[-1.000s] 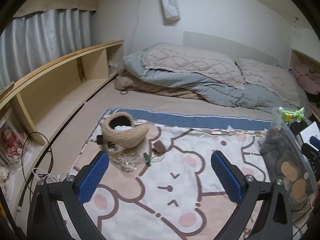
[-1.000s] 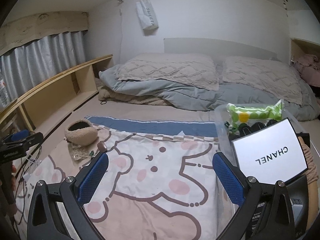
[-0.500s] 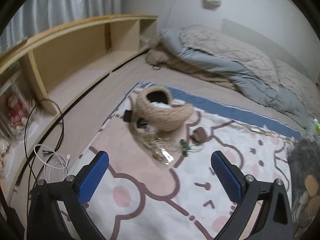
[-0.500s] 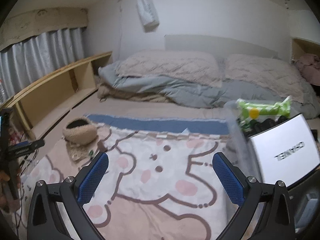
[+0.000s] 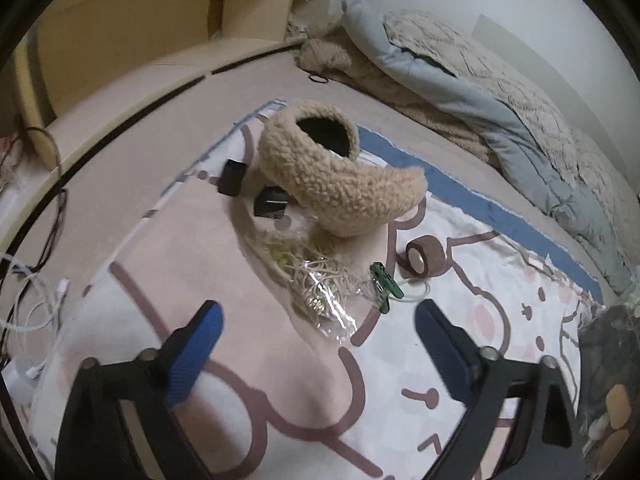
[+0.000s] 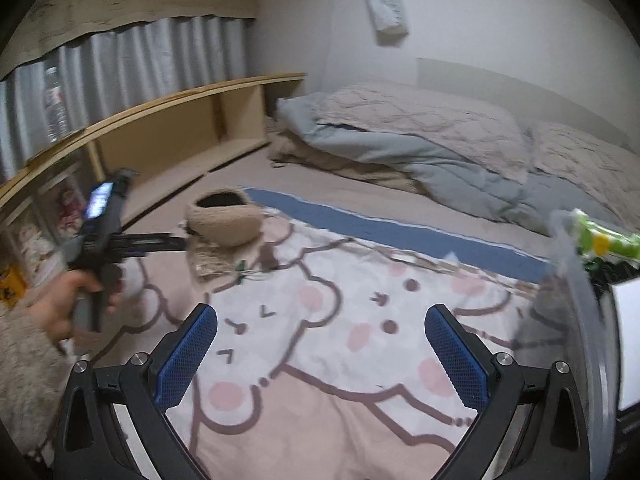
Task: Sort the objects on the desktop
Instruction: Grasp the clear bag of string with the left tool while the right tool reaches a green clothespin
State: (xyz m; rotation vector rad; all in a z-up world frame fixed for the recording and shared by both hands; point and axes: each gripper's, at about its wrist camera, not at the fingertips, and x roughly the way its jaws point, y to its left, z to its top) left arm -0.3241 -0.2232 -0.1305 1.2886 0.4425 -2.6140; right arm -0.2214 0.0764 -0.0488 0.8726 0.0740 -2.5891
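On the bear-print blanket (image 5: 460, 352) lies a cluster of small objects: a fuzzy tan headband (image 5: 340, 176), two black clips (image 5: 232, 178) (image 5: 271, 202), a clear bag of straw-like filler (image 5: 316, 280), a green clip (image 5: 386, 280) and a brown tape roll (image 5: 426, 256). My left gripper (image 5: 316, 340) is open and empty, just short of the bag. My right gripper (image 6: 320, 344) is open and empty over the blanket, far from the cluster (image 6: 224, 236). The left gripper (image 6: 104, 236) shows in the right wrist view, held by a hand.
A clear storage bin (image 6: 580, 288) with a green packet (image 6: 600, 240) and a white box stands at the right. A wooden shelf (image 5: 160, 40) runs along the left wall. White cables (image 5: 36, 304) lie at the left. Bedding (image 6: 420, 148) is piled at the back.
My left gripper has moved forward, down and leftward toward the cluster by the headband, which now looms large. My right gripper has swung left, so the bin sits at the frame's edge.
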